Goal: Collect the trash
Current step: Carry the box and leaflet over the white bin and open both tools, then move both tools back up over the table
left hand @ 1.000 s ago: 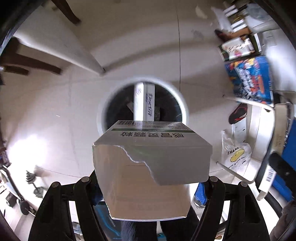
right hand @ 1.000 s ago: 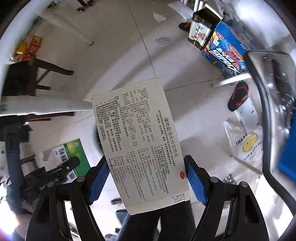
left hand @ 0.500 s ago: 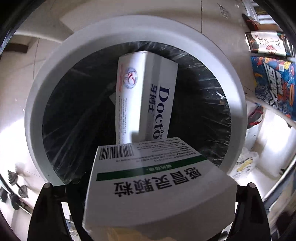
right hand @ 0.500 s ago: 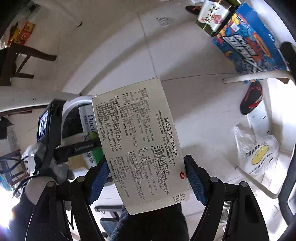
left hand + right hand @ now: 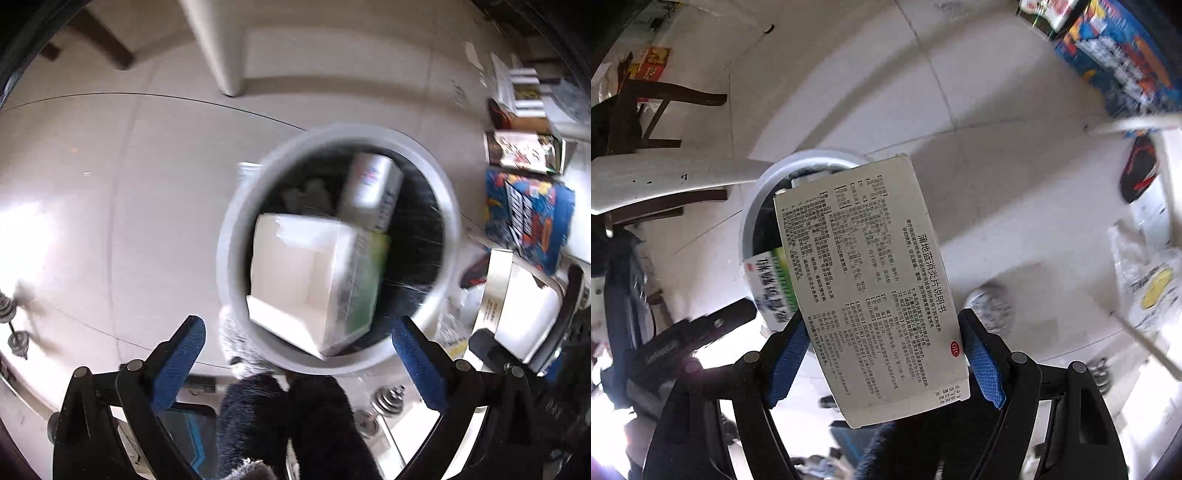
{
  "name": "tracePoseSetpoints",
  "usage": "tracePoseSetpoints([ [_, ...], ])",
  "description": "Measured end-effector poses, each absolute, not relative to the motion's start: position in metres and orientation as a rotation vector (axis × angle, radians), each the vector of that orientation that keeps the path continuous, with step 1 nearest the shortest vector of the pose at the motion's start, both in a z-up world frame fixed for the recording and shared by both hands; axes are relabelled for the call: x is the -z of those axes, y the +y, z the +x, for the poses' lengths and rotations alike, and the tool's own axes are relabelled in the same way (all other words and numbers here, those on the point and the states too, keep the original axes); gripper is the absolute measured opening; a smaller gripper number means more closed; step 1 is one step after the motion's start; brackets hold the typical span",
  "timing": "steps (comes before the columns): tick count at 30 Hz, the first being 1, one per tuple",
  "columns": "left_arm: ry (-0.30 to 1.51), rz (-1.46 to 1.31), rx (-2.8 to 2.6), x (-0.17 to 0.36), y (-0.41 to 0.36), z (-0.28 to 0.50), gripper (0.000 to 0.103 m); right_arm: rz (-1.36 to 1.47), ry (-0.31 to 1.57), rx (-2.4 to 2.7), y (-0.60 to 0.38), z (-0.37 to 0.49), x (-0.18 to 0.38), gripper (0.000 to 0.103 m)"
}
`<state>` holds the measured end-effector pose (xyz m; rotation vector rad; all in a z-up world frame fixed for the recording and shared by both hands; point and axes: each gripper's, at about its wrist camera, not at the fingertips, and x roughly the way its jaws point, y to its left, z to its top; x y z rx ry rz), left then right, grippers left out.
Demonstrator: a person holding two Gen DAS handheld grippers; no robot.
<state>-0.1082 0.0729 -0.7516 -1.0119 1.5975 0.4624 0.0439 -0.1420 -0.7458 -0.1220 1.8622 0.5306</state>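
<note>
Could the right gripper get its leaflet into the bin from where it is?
Probably yes. The right gripper holds the leaflet near the bin, whose opening looks unblocked, though boxes already lie inside.

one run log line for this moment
left claw: open | box: in bin | right claw: shut on leaflet | leaflet: above floor, beside bin

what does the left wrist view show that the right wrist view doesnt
Only the left wrist view shows the left gripper open and empty, the inside of the bin with the open box's hollow interior, and a white toothpaste box behind it.

Only the right wrist view shows the right gripper shut on a printed carton, and a dark chair.

Both show the white bin, the box's green side and the blue package.
</note>
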Motion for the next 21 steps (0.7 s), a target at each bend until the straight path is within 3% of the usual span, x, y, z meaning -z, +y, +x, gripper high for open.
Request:
tracePoseSetpoints([
  [4,1.594,-0.940,-0.543,0.746,0.078,-0.128,0.103,0.011,1.927,-0.591,-0.136,0.040,0.772,0.083],
  [6,1.592,-0.885,-0.584,0.739,0.086,-0.137,0.103,0.057,1.957,-0.605,-0.135,0.036,0.785,0.103],
  [14,1.576,-0.736,-0.640,0.716,0.073,-0.138,0.103,-0.085,1.859,-0.575,-0.138,0.027,0.768,0.103],
  [21,1.586,-0.646,-0.613,0.644,0.053,-0.136,0.103,-0.390,1.649,-0.543,-0.135,0.015,0.695,0.103],
])
